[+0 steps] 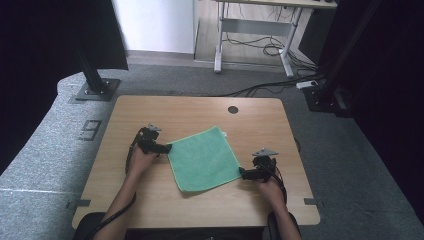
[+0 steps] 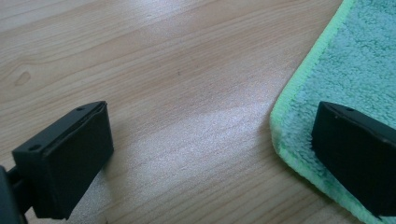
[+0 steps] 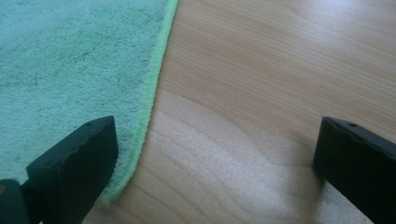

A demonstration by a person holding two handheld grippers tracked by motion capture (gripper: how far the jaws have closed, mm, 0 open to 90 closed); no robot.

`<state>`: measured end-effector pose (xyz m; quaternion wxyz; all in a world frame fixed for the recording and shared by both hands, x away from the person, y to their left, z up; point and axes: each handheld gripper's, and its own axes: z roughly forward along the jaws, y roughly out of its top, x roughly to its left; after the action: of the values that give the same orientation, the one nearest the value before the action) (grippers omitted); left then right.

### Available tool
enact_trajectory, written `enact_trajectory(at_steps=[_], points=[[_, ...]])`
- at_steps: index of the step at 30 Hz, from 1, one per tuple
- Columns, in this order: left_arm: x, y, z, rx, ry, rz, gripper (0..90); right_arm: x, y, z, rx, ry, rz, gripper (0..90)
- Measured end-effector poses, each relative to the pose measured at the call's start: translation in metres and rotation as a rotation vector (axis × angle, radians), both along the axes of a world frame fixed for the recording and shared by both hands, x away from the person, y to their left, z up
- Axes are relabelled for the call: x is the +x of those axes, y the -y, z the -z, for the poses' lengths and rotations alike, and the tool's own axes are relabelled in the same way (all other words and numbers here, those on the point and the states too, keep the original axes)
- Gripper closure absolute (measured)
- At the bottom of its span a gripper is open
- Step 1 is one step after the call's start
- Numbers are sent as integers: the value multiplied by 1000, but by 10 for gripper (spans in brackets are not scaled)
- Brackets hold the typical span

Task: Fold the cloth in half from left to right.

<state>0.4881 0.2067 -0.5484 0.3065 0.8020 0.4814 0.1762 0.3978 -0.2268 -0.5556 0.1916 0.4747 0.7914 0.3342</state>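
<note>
A green cloth (image 1: 203,158) lies flat and turned at an angle on the wooden table (image 1: 150,112). At its left corner sits my left gripper (image 1: 167,148), open. In the left gripper view the cloth (image 2: 359,60) has its bright green hem under one jaw, and the other jaw rests over bare wood. My right gripper (image 1: 242,173) is open at the cloth's right corner. The right gripper view has one jaw over the cloth (image 3: 70,65) beside its hem and the other over bare table; the open gap (image 3: 217,158) straddles the edge.
A round cable hole (image 1: 233,109) is set near the table's far edge. Beyond the table are a grey carpet, black frame posts on base plates (image 1: 95,90), and a desk frame with loose cables (image 1: 260,45) on the floor.
</note>
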Motion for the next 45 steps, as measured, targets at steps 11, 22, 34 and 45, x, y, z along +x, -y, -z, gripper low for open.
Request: enact_trajectory(at_steps=[11,22,34,45], points=[[-1,0,0,-3,1,-8,0,-5,-14,-19,46,-9,-82,9],[-1,1,0,-2,1,-17,0,-17,-57,-25,58,-33,-270,34],[-2,1,0,0,1,-24,0,-35,-110,-21,79,-82,-456,77],[-2,1,0,-3,3,-26,0,-50,-157,-21,67,-97,-591,134]])
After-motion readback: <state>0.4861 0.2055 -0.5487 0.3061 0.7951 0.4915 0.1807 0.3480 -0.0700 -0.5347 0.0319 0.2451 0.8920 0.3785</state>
